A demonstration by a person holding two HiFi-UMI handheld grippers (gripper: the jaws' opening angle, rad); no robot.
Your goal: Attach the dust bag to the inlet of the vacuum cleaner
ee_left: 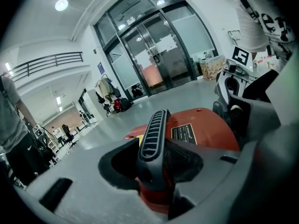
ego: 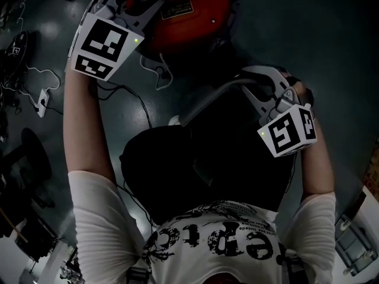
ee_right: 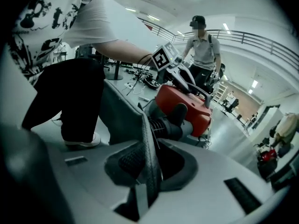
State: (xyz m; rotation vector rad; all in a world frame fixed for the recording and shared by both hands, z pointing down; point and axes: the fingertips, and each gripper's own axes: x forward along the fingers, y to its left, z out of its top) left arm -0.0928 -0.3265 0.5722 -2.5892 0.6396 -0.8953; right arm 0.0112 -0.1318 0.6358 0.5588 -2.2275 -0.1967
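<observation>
- Left hand-held gripper (ee_left: 159,143): jaws wide, clamped on a red part of the vacuum cleaner (ego: 189,22), on its top side.
- Right hand-held gripper (ee_right: 147,164): jaws narrow, edge of the grey dust bag (ee_right: 119,111) pinched between the pads.
- Bag fabric runs from those jaws up to the black ribbed inlet (ee_right: 163,125) on the vacuum's near end; can't tell if it's seated on it.
- Vacuum sits on the floor (ego: 296,40), just ahead of the person's legs, with the bag between the two.
- A second person (ee_right: 202,48) stands beyond the vacuum.
</observation>
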